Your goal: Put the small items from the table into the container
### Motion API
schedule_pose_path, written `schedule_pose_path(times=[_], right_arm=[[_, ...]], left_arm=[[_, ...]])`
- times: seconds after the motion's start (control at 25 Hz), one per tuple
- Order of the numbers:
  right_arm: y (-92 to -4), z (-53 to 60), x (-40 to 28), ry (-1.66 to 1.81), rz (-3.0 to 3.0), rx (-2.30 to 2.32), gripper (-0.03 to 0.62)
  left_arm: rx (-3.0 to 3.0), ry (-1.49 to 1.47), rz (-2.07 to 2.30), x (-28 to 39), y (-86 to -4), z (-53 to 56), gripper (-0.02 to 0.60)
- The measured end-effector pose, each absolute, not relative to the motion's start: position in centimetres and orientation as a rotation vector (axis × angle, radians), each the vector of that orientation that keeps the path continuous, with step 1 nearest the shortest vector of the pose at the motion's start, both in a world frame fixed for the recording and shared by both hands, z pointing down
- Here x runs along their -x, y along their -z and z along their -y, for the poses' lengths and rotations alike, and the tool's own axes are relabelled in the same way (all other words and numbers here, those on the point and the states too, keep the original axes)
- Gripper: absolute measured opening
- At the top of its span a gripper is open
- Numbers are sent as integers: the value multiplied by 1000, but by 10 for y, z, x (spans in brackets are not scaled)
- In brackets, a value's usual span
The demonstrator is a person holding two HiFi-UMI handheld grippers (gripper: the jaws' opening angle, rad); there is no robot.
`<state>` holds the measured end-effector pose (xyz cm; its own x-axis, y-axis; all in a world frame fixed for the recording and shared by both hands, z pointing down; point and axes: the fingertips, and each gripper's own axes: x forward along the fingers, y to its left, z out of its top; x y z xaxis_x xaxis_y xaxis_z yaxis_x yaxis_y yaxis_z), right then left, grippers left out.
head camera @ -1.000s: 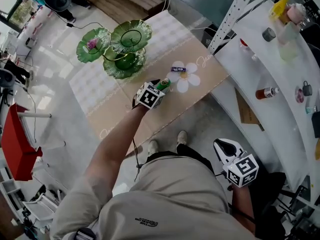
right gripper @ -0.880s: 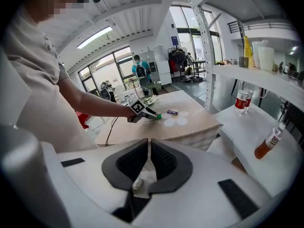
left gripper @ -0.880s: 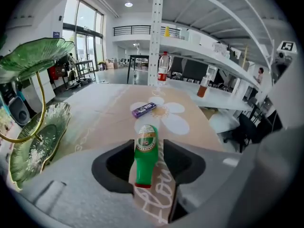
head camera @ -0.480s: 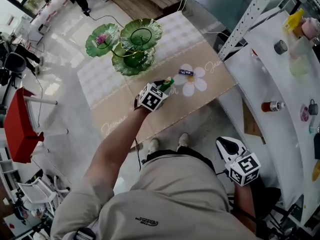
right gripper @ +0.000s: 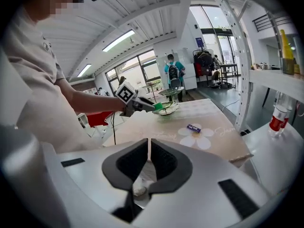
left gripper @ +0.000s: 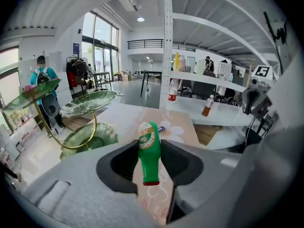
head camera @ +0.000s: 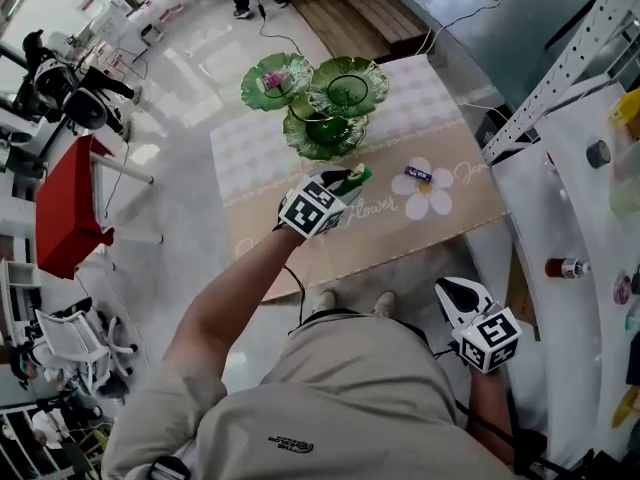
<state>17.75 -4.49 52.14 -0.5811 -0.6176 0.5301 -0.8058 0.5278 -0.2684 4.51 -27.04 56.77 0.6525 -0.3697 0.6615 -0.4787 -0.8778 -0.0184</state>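
Nearest, down by the person's hip, the right hand-held gripper (head camera: 448, 290) hangs with its jaws together and nothing between them, well off the surface (head camera: 400, 236).

Farther out, the left hand-held gripper (head camera: 340, 186) is raised over the beige cloth, clamped on a small green bottle (left gripper: 149, 151). The pads press on either side of the bottle's body. Its red cap end points back toward the gripper and the labelled end points away, clear of the cloth.

The bottle looks light and rigid, with a smooth round wall, so it could swivel or slip between flat pads. The wide labelled body is the sensible place to hold it, not the narrow neck. If it is glass, it wants setting down rather than dropping.

Beyond it, a purple-wrapped bar (head camera: 418, 174) lies on the flower print (head camera: 430, 196). It is thin, light and flat, and best pinched across its short sides.

Farthest, the tiered green leaf-dish stand (head camera: 322, 150) waits near the far edge, with a pink item (head camera: 274, 79) in one upper dish.
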Motion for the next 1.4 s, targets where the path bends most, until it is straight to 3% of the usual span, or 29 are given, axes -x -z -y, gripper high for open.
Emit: schedule_pose_path(times=[0.72, 1.4], right_arm=[[-518, 66, -137, -648, 2510, -1045, 31], [-521, 39, -158, -724, 2428, -1224, 31]], left_arm=[[-2809, -1132, 997, 67, -404, 343, 152], [-2690, -1465, 1048, 76, -436, 442, 152]])
